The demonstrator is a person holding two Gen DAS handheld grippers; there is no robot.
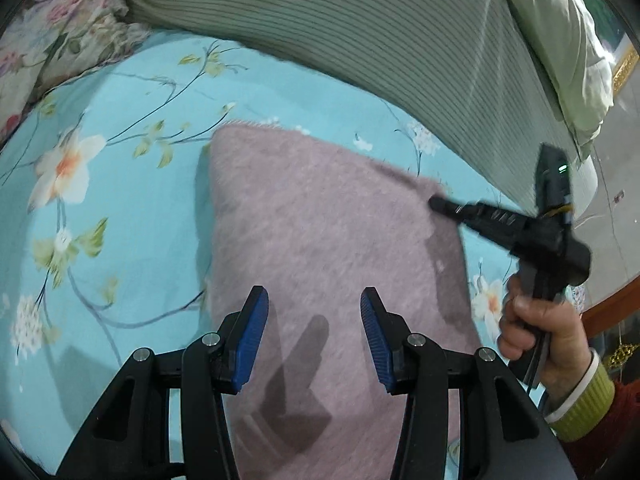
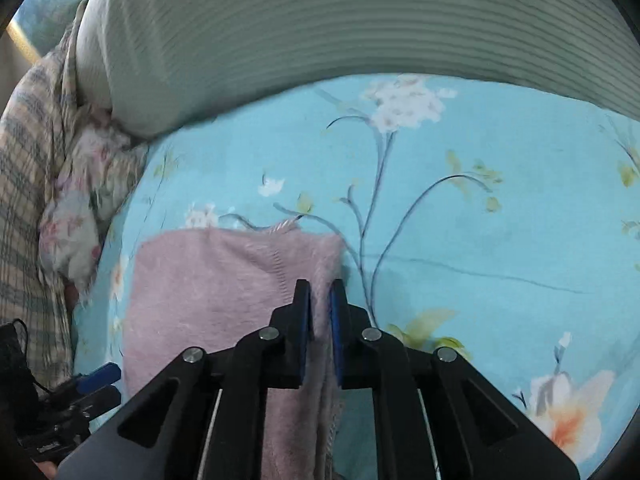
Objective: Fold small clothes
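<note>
A fuzzy pink garment (image 1: 320, 248) lies folded flat on a blue floral bedsheet (image 1: 120, 208). My left gripper (image 1: 314, 300) is open and empty, hovering above the garment's near part. My right gripper (image 2: 320, 292) is shut on the garment's right edge (image 2: 322, 276); pink cloth sits between its blue pads. In the left wrist view the right gripper (image 1: 436, 203) touches the garment's far right corner, held by a hand (image 1: 532, 328). The garment (image 2: 224, 280) fills the lower left of the right wrist view.
A grey-green ribbed cushion (image 1: 360, 32) runs along the far side of the bed. A floral quilt (image 1: 48, 40) is bunched at the far left, a pale pillow (image 1: 560, 48) at the far right. A plaid cloth (image 2: 24, 200) lies at the left in the right wrist view.
</note>
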